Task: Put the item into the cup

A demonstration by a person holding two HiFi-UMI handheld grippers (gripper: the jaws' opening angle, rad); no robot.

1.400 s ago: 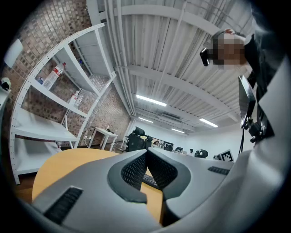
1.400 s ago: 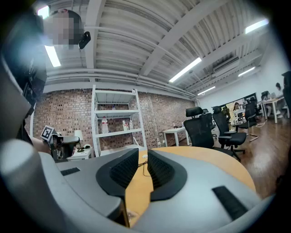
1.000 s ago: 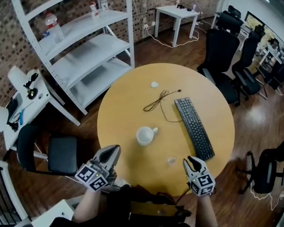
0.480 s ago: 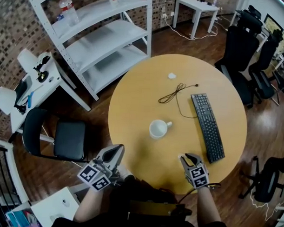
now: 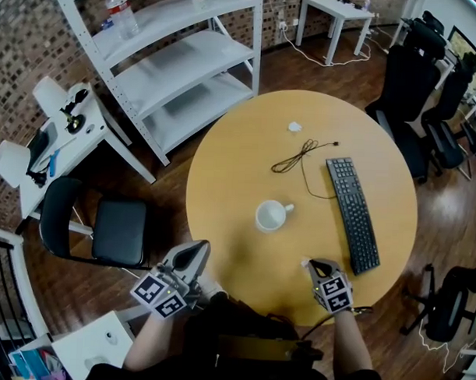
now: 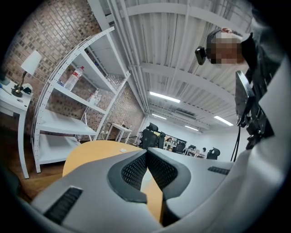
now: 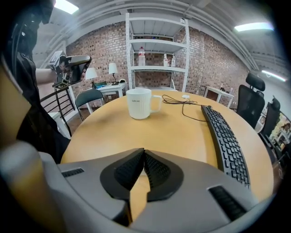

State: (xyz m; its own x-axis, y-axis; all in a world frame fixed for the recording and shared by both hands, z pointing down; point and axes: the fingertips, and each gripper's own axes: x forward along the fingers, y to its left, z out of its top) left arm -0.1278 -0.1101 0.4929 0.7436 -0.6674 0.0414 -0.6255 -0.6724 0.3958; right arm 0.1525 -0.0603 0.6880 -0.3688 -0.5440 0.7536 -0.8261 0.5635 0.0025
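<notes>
Left gripper point(image 5: 194, 252) at near-left edge of the round table point(image 5: 223, 177), jaws together at the tips, nothing between them; its view confirms ribbed black pads point(image 6: 136, 170) meeting, grey smooth jaw bodies. Right gripper point(image 5: 312, 265) over the near-right part of the table, just inside the rim, jaws also closed tip to tip and empty in its own view point(image 7: 144, 153).

Cup point(image 5: 272, 216) white, ribbed wall, handle pointing right, upright near table centre, apart from both grippers; bare wood between it and the near edge. Black keyboard point(image 5: 352, 214) flat, long, running along the right side towards the near-right edge, close beside right gripper. Thin black cable point(image 5: 298, 156) looped loose beyond the cup, one end trailing to the keyboard. Small white item point(image 5: 295, 126) near far edge, well apart from the cup; shape too small to tell.

Table top smooth tan wood, left half bare. Off the left edge: white metal shelf unit point(image 5: 180, 59), black padded chair point(image 5: 104, 231). Off the right edge: black office chairs point(image 5: 414, 67). Dark wood floor, brick wall.
</notes>
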